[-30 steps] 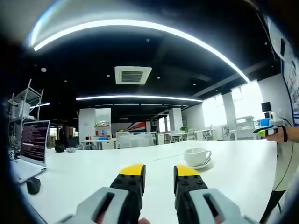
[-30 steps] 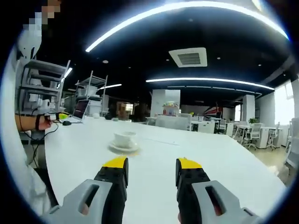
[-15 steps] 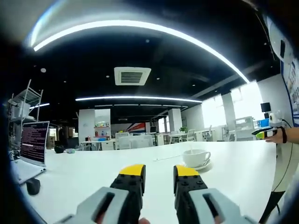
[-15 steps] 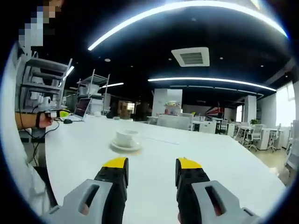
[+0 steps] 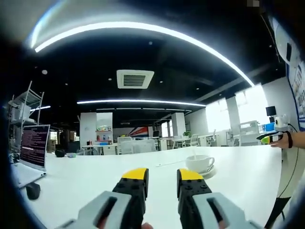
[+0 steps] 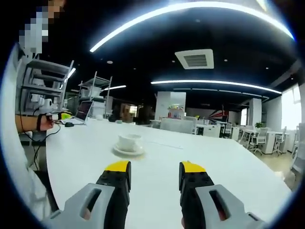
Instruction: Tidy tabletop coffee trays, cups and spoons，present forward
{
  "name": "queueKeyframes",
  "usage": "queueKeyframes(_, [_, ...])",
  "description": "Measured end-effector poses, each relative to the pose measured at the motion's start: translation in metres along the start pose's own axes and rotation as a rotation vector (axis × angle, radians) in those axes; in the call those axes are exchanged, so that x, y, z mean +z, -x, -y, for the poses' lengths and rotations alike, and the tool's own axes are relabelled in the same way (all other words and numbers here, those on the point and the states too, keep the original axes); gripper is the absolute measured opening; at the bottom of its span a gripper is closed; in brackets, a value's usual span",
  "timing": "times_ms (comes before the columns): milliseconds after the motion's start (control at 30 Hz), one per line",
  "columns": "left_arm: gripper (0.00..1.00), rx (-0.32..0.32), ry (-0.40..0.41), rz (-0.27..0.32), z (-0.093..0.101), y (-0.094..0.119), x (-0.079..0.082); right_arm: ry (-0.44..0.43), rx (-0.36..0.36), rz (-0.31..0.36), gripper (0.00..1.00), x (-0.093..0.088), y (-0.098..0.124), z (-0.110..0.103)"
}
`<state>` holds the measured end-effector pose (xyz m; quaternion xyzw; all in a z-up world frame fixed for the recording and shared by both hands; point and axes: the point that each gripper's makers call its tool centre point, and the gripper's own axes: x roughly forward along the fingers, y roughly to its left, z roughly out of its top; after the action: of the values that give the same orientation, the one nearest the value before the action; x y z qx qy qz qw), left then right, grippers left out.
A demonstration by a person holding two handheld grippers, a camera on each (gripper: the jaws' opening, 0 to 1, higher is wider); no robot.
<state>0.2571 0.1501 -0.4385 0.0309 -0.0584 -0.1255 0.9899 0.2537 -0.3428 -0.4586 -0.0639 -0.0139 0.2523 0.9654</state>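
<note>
White cup point(image 5: 199, 162) on saucer point(image 5: 208, 169) on white tabletop point(image 5: 86, 179), left gripper point(image 5: 161, 175) jaws narrowly parted, empty, right gripper point(image 6: 154, 168) jaws wider, empty, laptop point(image 5: 32, 151) at tabletop edge.

White cup point(image 5: 199, 162) upright on saucer point(image 5: 209, 169)
</note>
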Motion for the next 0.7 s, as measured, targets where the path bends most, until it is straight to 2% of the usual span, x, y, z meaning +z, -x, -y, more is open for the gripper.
queueKeyframes(433, [0.26,-0.012,-0.006,-0.002,0.004,-0.003,0.0,-0.008,0.001,0.005,0.41,0.0,0.0,-0.011])
queueKeyframes(700, [0.26,-0.002,0.001,0.009,0.003,-0.004,0.002,-0.007,-0.001,0.003,0.41,0.0,0.001,-0.011])
